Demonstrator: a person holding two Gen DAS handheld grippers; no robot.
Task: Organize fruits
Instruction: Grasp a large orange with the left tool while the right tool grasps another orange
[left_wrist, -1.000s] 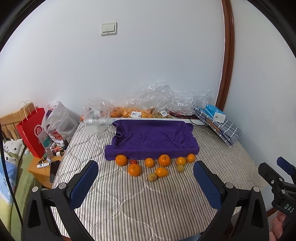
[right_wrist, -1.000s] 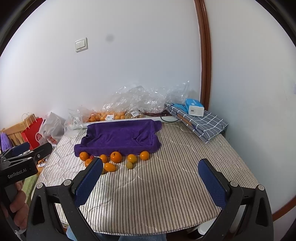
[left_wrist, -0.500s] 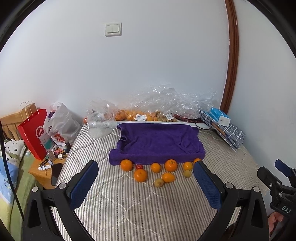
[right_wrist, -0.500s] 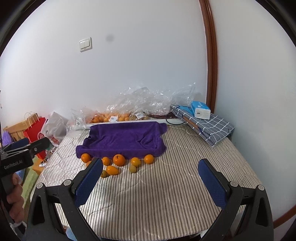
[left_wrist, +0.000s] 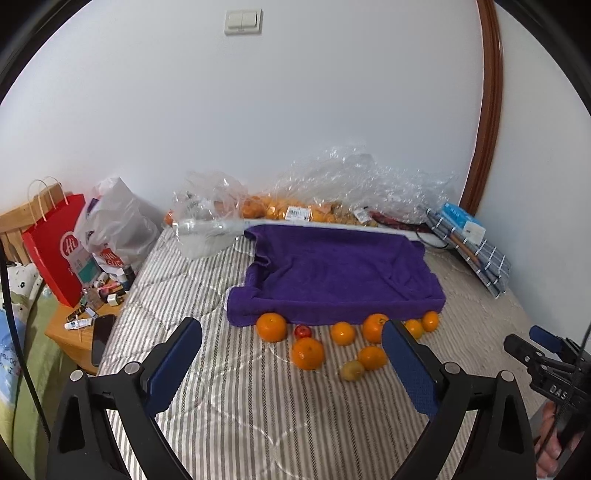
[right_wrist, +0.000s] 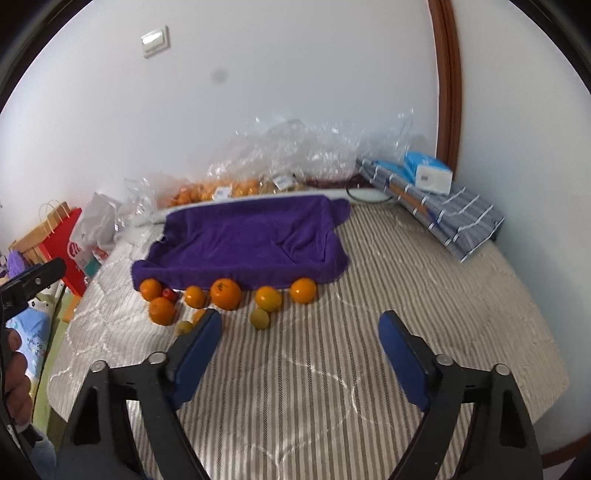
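Note:
Several oranges (left_wrist: 272, 326) (right_wrist: 226, 293), a small red fruit (left_wrist: 303, 331) (right_wrist: 169, 294) and small yellow-green fruits (left_wrist: 352, 370) (right_wrist: 259, 318) lie on the striped bed cover in front of a tray draped in a purple towel (left_wrist: 340, 273) (right_wrist: 251, 236). My left gripper (left_wrist: 291, 362) is open and empty, above the cover just short of the fruits. My right gripper (right_wrist: 299, 350) is open and empty, to the right of the fruits. Each gripper also shows at the edge of the other's view: the right one (left_wrist: 546, 365), the left one (right_wrist: 29, 280).
Clear plastic bags with more oranges (left_wrist: 280, 210) lie along the wall behind the tray. A folded checked cloth with a blue box (right_wrist: 428, 173) sits at the back right. A red paper bag (left_wrist: 59, 251) and a bedside table with small items (left_wrist: 92, 314) stand left of the bed.
Both grippers have moved forward and lower toward the fruits, which now look larger and nearer. Both stay open.

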